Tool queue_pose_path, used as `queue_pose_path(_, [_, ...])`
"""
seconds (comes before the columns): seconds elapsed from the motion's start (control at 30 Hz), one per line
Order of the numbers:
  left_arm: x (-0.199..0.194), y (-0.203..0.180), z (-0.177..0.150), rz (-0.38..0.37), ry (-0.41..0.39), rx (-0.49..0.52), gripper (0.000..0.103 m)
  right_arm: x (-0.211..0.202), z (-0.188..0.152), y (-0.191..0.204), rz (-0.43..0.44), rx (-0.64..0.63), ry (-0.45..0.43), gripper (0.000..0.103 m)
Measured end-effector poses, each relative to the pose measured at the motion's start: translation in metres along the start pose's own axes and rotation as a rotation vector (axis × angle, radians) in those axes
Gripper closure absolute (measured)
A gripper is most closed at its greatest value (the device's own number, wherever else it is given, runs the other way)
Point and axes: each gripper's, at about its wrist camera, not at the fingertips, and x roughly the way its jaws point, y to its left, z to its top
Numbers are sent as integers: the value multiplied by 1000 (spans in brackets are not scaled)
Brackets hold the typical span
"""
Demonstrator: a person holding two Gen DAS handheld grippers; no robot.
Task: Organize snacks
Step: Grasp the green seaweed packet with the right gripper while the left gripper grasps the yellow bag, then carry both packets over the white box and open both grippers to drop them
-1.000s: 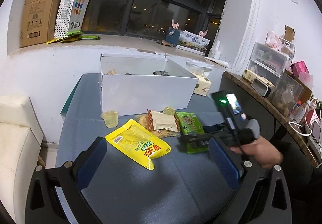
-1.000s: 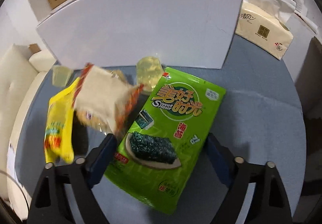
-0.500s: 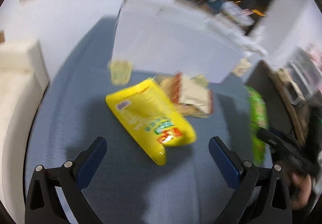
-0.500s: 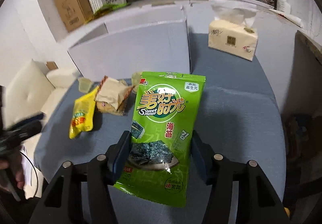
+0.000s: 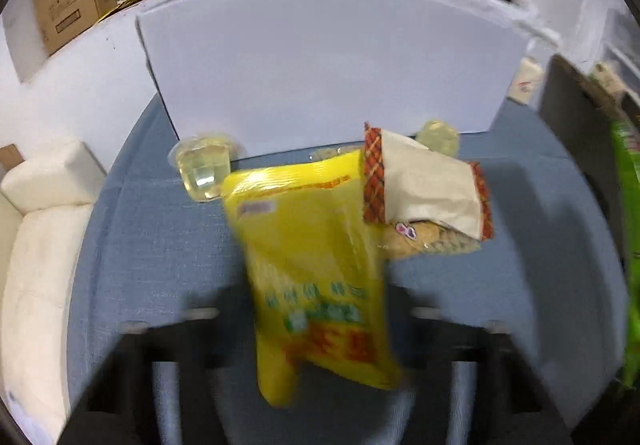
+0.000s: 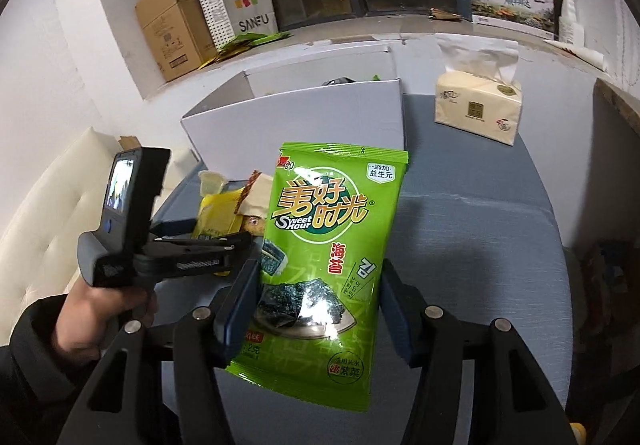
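My right gripper [image 6: 316, 301] is shut on a green seaweed snack bag [image 6: 332, 241] and holds it upright above the blue table, in front of the open white box [image 6: 304, 117]. The bag's edge shows at the far right of the left wrist view [image 5: 628, 245]. My left gripper [image 5: 316, 325] is down around the yellow snack bag [image 5: 316, 261]; its fingers are blurred, so how far they have closed does not show. The left gripper [image 6: 224, 233] also shows in the right wrist view, at the yellow bag [image 6: 218, 219]. A brown-and-red cracker packet [image 5: 424, 185] lies beside it.
Two clear jelly cups [image 5: 204, 169] [image 5: 438, 135] sit against the white box wall [image 5: 320, 65]. A tissue pack [image 6: 478, 109] stands at the table's back right. A cardboard box [image 6: 172, 29] and a shopping bag [image 6: 236, 1] are on the window sill. A white sofa [image 5: 36, 245] is to the left.
My right gripper has closed on the green bag and lifted it off the table. My left gripper has moved forward and down onto the yellow bag.
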Motion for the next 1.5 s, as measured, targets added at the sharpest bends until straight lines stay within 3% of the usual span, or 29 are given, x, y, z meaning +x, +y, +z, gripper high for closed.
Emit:
queue_pose_path(0.07, [-15, 8, -6, -94, -26, -1, 59, 2, -2, 2, 8, -5, 6, 41])
queue_pose_path(0.3, [-87, 20, -21, -200, -168, 24, 59, 6, -1, 2, 23, 7, 4, 41])
queue_pose_path(0.53, [-119, 43, 23, -275, -276, 0, 59, 4, 21, 9, 50, -3, -31, 41])
queue_pose_path(0.63, [-120, 44, 60, -279, -321, 4, 59, 2, 51, 12, 62, -22, -65, 41])
queue_pose_path(0.8, [-102, 56, 137, -282, -337, -22, 59, 10, 131, 14, 73, -50, -119, 41])
queue_pose_path(1.0, [-63, 64, 202, -235, -302, -5, 59, 58, 218, -1, 57, -29, -64, 41])
queue_pose_path(1.13, [-35, 66, 222, -192, -270, 16, 58, 93, 247, -17, 37, -4, -1, 40])
queue_pose_path(1.17, [-29, 66, 225, -177, -265, 23, 55, 102, 251, -22, 43, 2, 19, 38])
queue_pose_path(1.2, [-23, 67, 226, -169, -253, 28, 38, 108, 255, -25, 41, 7, 27, 35])
queue_pose_path(1.23, [-15, 67, 228, -165, -231, 27, 26, 112, 258, -28, 41, 9, 28, 25])
queue_pose_path(1.27, [-7, 70, 230, -138, -206, 14, 3, 116, 260, -30, 45, 10, 33, 9])
queue_pose_path(1.33, [-6, 77, 226, -147, -224, 3, 0, 122, 263, -33, 40, 27, 43, 0])
queue_pose_path(1.5, [-10, 80, 217, -157, -217, 16, 0, 106, 263, -39, 38, 69, -37, 0])
